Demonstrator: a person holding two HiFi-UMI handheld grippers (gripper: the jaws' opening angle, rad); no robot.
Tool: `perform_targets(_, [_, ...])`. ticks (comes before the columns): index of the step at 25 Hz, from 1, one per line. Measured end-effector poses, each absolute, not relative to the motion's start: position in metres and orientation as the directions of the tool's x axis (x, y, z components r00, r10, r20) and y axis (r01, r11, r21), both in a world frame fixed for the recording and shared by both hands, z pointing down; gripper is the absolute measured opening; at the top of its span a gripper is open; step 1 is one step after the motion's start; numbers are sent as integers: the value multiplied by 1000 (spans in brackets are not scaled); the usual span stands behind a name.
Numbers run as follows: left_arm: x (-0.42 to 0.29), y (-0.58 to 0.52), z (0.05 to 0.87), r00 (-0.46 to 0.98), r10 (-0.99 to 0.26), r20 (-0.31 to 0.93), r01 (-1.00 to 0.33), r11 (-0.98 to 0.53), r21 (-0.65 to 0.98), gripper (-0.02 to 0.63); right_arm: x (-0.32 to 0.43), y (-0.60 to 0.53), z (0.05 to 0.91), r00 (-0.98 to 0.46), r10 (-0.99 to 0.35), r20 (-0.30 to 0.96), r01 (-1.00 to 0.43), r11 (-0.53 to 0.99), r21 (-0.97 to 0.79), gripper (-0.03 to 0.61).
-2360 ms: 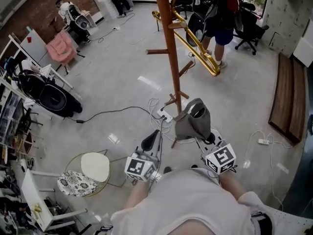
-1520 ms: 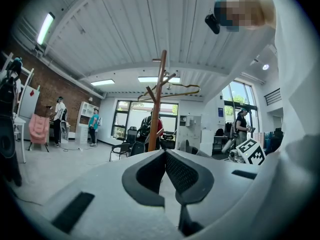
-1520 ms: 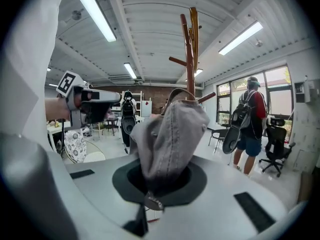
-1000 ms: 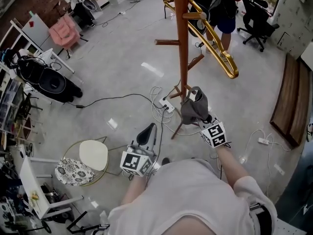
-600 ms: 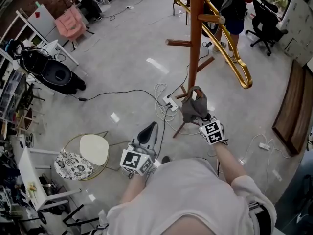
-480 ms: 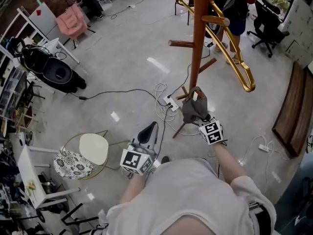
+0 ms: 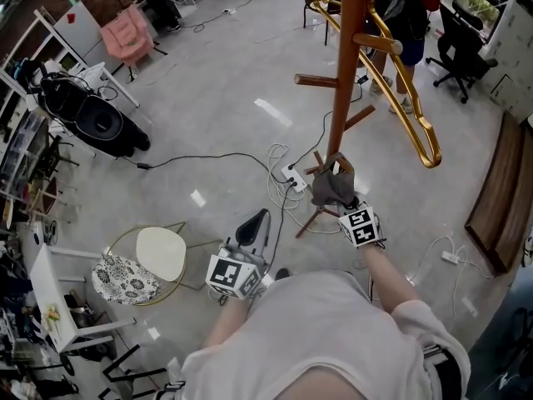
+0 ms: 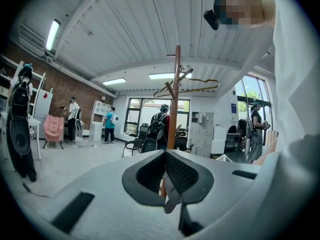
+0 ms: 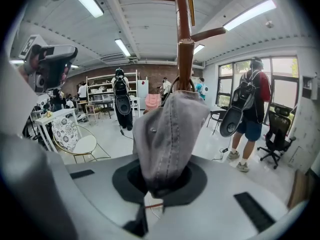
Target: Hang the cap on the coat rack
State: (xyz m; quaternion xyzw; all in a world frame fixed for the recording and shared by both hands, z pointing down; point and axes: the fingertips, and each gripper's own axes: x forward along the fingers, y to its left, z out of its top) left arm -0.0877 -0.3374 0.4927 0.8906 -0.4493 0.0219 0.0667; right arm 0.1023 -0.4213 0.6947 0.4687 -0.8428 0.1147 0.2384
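Pink cloth (image 7: 127,36) is draped in the upper left of the head view. A round chair with a white seat (image 7: 161,254) stands at lower left. Both are well apart from the work.

At lower centre the left gripper (image 7: 260,219) hovers idle. Its own view shows the pads pressed together with nothing between them. Just right of it, a white power strip (image 7: 293,176) and loops of cable (image 7: 275,161) lie at the foot of the coat rack (image 7: 345,73). The rack's brown pole climbs to the top of the frame, right of centre.

The grey cap (image 7: 333,186) sits against the low part of that pole, beside a short low peg (image 7: 314,171). The right gripper (image 7: 344,204) pinches the cap's fabric from below, its jaws almost closed on the cloth. In the right gripper view the cap's upper edge reaches the pole, but whether it is hooked over a peg cannot be told.

Further right a gold hanger (image 7: 414,107) dangles from the rack. A person with a backpack (image 7: 405,23) stands in the upper right.

The main risk is probably letting go too soon. If the cap only leans on the pole and is not seated over a peg, it would likely slide off onto the cables. A push while seating it could rock the slim rack and set the hanger swinging. The soft cloth might also snag in the jaws as they part and pull the cap back off.
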Motion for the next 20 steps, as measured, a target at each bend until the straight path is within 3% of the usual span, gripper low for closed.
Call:
perform_targets(8, [-86,-338,491,598,-796,95,-801,-591,92,9,105,-422,696,-442,-739,508,-854,520,15,21])
perform_targets(9, [-85,-338,490,599,-795,94,-801,-592,93,9,105,-422,697,-440,-737,513,-858,513,0,34])
perform_targets(11, [-85,-338,488,600,-795,96,-800,-593,92,9,107,-423,701,-427,-728,537,-870,493,-24,240])
perform_targets(20, [-87,-332,486,597,-797,92,-802,-592,84,9,113,-409,697,-406,-736,542,-879,477,-10,258])
